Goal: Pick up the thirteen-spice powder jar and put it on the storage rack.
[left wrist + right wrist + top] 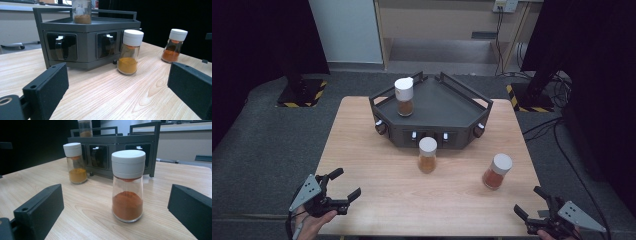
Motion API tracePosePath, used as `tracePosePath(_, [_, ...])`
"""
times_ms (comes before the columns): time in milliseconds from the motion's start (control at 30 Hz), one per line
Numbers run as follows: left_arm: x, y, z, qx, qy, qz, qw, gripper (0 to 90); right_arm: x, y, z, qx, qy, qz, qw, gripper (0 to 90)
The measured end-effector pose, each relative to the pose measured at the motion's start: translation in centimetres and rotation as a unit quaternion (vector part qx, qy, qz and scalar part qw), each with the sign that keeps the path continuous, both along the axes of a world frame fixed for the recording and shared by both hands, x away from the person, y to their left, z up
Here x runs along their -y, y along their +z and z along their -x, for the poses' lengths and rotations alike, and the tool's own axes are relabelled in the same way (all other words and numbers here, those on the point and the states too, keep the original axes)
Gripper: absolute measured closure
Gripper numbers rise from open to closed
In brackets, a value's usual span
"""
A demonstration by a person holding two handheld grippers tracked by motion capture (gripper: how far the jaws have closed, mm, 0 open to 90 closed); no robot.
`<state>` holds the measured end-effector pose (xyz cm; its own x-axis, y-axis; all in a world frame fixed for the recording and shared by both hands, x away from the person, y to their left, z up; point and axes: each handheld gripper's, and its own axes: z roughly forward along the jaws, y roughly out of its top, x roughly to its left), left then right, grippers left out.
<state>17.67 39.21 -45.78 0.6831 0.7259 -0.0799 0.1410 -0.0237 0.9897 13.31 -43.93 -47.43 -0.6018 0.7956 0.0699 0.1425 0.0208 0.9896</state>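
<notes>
Spice jars stand upright on the counter [362,150]: a yellow-powder jar [427,155] at centre, just in front of the dark rack [452,112], and a red-powder jar [497,171] at about 4 o'clock from it. A third, brown-powder jar [404,97] stands on the rack's top tray. Left gripper [343,189], at 7 o'clock, and right gripper [532,202], at 5 o'clock, both have jaws spread wide and hold nothing; the red-powder jar stands just ahead of the right jaws.

Left gripper [344,184] and right gripper [528,201] hover low, jaws spread wide.
</notes>
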Motion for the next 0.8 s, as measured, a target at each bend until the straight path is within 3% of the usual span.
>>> tracePosePath(333, [-1.2, -0.6, -0.5, 0.006, -0.028, 0.022, 0.9993, 1.8, -0.1, 0.0, 0.0, -0.001, -0.003, -0.001, 1.0000, 0.7])
tracePosePath(467, [-1.3, -0.7, -0.7, 0.009, -0.044, 0.023, 0.9987, 1.8, 0.0, -0.1, 0.0, -0.001, -0.007, -0.006, 1.0000, 0.7])
tracePosePath(800, [-1.1, -0.6, -0.7, 0.012, -0.051, 0.015, 0.9985, 1.8, 0.0, -0.1, 0.0, -0.003, -0.009, -0.006, 0.9999, 0.7])
